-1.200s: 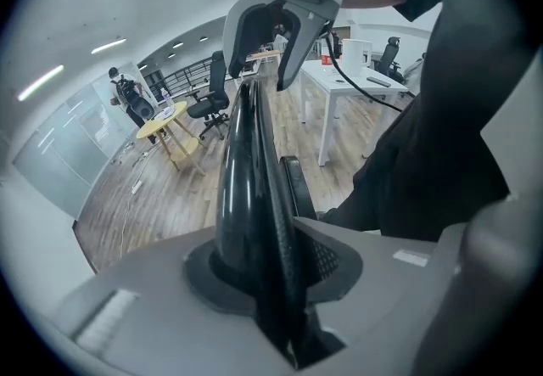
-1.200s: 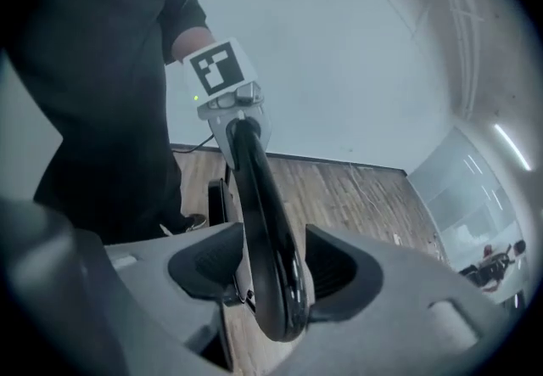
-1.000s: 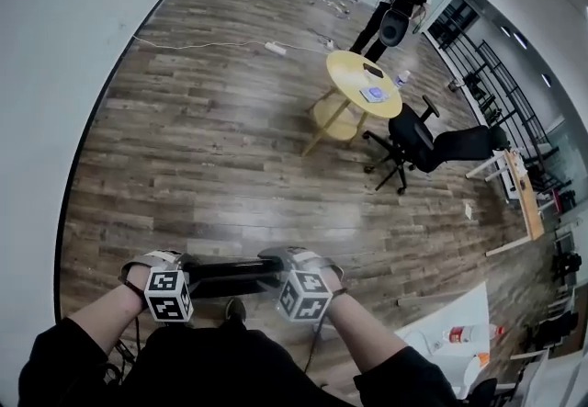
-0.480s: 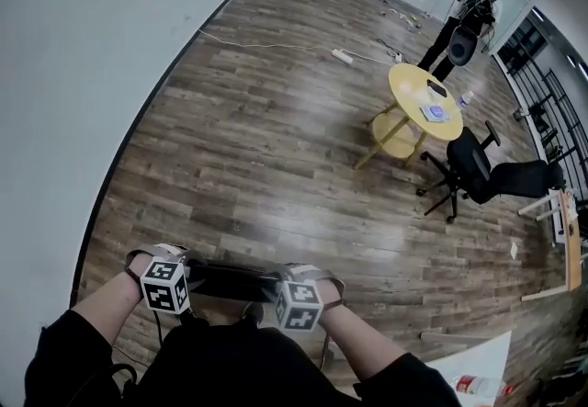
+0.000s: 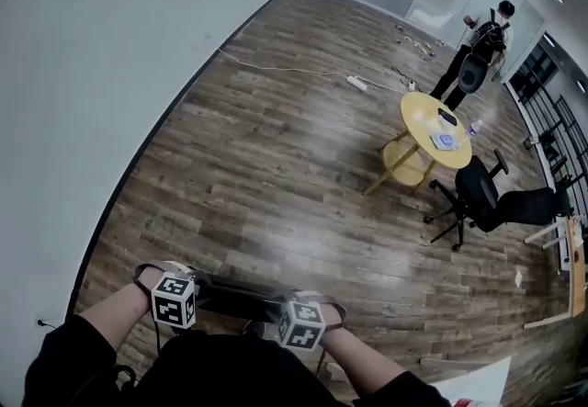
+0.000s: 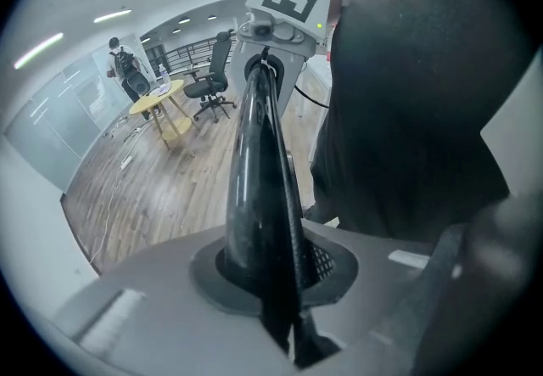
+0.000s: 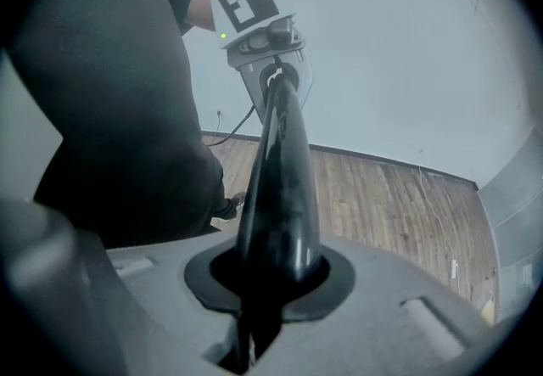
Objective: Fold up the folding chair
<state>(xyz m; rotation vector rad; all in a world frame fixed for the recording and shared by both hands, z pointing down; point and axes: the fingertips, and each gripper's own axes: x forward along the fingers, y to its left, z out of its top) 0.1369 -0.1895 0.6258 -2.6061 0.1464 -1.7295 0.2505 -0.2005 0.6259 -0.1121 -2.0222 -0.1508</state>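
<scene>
A round table [image 5: 425, 120] stands on the floor [image 5: 276, 166], with a bottle [image 5: 474, 129] and a few small things on its top. Behind the table stands a person [image 5: 480, 47]. Just in front of it, to the right, is an office chair [image 5: 478, 198]. Behind it, to the left, a power strip [image 5: 356, 82] lies on the floor. Well in front of it, to the left, is the folding chair's top bar [image 5: 234, 297].

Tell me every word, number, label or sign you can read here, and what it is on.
No text can be read anywhere in these views.
Black-and-white square marker on the left gripper's cube: a pattern only, no letters or numbers.
Black-and-white square marker on the right gripper's cube: likewise a pattern only.
Small blue-and-white item on the round yellow wooden table: too small to read.
</scene>
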